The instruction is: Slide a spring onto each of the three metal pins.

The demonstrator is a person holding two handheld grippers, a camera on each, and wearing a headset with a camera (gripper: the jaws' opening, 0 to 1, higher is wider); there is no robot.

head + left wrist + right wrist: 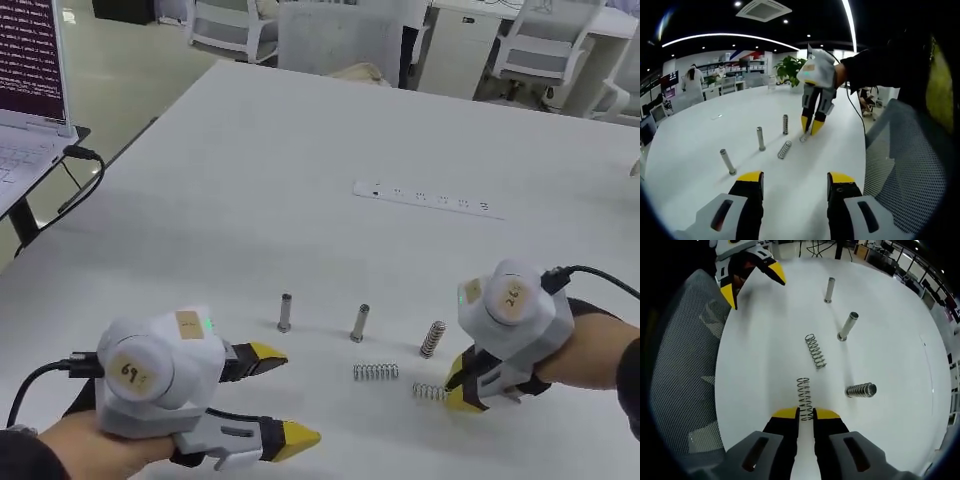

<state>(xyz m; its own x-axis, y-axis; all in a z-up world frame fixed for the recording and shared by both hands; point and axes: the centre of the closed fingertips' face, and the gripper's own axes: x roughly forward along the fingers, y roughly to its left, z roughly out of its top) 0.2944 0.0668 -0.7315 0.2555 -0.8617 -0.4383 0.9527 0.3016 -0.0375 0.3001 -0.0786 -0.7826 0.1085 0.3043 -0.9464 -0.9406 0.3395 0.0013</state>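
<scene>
Right gripper (806,413) pinching a spring end, left gripper (796,176) spread wide

Black jaws with yellow tips on the right gripper are drawn almost together on the near end of a small coiled silver wire spring. This held spring (803,392) lies flat on the white tabletop (300,150) and stretches straight away from the tips. In the head view the gripper sits at the right with its tips down at the table, and a black cable (600,278) trails from its white body.

At the lower left of the head view, the left gripper has its jaws well apart with nothing between them. They point across the table towards the pins.

Near the held spring, but not touching it, a second silver coil lies on its side. This loose spring (375,372) is clear of both grippers. Past it stand three short grey metal cylinders in a row. The left pin (285,312) and the middle pin (359,323) are bare. The right pin (432,339), nearest the right gripper, has a fitted spring wound around its shaft.

Farther back on the table lies a long white power strip (425,198). An open laptop (30,70) with a purple screen stands off the table's left edge. In the left gripper view a grey mesh chair (905,165) stands beside the table edge
</scene>
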